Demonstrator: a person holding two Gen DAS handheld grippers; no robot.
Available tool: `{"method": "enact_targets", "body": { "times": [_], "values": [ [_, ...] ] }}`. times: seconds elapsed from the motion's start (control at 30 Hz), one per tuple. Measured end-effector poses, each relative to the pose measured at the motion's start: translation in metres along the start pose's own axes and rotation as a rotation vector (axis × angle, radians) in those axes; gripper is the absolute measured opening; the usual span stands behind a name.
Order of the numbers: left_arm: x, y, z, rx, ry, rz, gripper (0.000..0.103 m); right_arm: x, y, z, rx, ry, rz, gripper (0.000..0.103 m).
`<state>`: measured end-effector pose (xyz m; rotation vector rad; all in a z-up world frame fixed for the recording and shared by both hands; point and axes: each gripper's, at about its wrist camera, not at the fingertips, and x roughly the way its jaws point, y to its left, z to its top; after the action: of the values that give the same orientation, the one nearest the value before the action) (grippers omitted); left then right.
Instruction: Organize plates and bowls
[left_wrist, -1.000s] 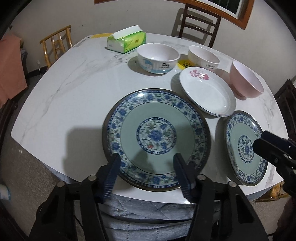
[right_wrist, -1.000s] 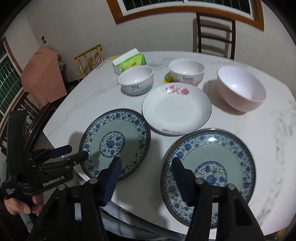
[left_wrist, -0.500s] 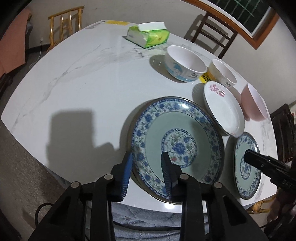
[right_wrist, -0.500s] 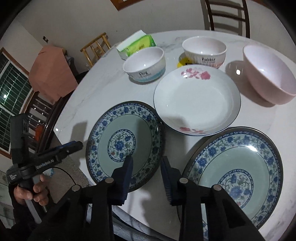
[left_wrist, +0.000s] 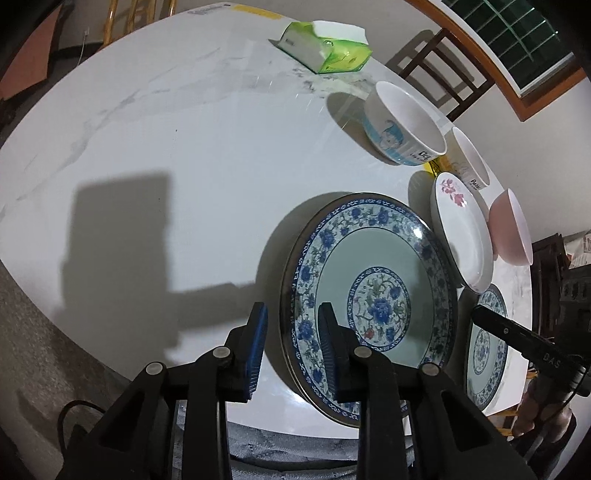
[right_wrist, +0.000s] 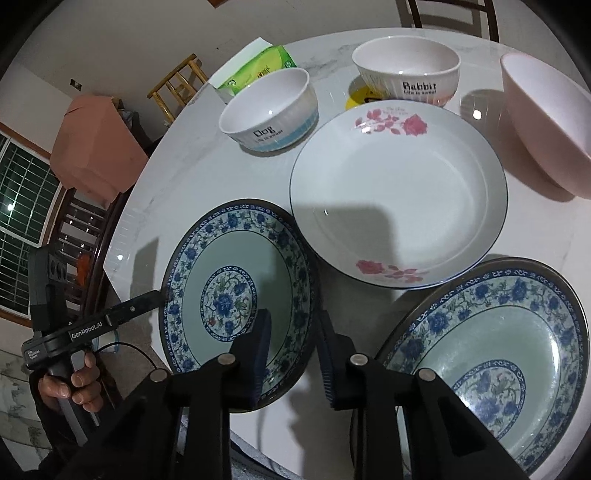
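A blue-flowered plate (left_wrist: 380, 258) (right_wrist: 221, 258) lies near the front edge of the white marble table (left_wrist: 184, 147). My left gripper (left_wrist: 291, 325) straddles the plate's left rim. Its jaws are closing, and table still shows between the outer pad and the rim. My right gripper (right_wrist: 291, 332) straddles the same plate's right rim, closing too, its pads not visibly pressing. A second blue plate (right_wrist: 498, 332) lies to the right. Behind them are a white rose plate (right_wrist: 399, 199), a "Dog" bowl (right_wrist: 269, 107), a "Rabbit" bowl (right_wrist: 406, 70) and a pink bowl (right_wrist: 546, 122).
A green tissue pack (left_wrist: 325, 48) lies at the table's far side. Chairs stand around the table, a dark one (left_wrist: 443, 62) behind and a wooden one (right_wrist: 177, 81) to the left. A person's hand (right_wrist: 74, 384) holds the left gripper's handle.
Both grippers came down toward the table and narrowed. The left one shifted to the plate's left rim. The right one moved left, off the second plate, onto the first plate's right rim.
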<state>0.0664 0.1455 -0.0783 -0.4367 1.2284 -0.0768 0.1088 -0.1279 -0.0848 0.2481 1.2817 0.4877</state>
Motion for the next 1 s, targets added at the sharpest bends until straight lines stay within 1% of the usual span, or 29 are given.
{"method": "enact_targets", "body": {
  "times": [0.33, 0.5, 0.63, 0.7, 0.8, 0.9, 1.0],
  "values": [
    [0.009, 0.009, 0.003, -0.009, 0.013, -0.011, 0.024, 0.015, -0.009, 0.008, 0.0, 0.026, -0.003, 0.025],
    [0.013, 0.011, 0.003, -0.006, 0.025, -0.012, 0.024, 0.022, -0.012, 0.01, 0.006, 0.038, 0.005, 0.022],
    [0.016, 0.01, 0.003, 0.0, 0.033, -0.023, 0.018, 0.026, -0.01, 0.011, 0.004, 0.043, 0.01, 0.02],
    [0.016, 0.008, 0.003, 0.013, 0.032, -0.018, 0.017, 0.029, -0.009, 0.012, 0.004, 0.047, 0.011, 0.019],
    [0.017, 0.005, 0.004, 0.026, 0.034, -0.025, 0.012, 0.033, -0.008, 0.012, 0.002, 0.048, 0.007, 0.014],
    [0.017, 0.003, 0.004, 0.045, 0.027, -0.013, 0.012, 0.035, -0.005, 0.012, -0.01, 0.043, -0.005, 0.013],
    [0.017, 0.004, 0.004, 0.049, 0.028, -0.016, 0.012, 0.036, 0.001, 0.011, -0.009, 0.038, -0.014, 0.013]
  ]
}}
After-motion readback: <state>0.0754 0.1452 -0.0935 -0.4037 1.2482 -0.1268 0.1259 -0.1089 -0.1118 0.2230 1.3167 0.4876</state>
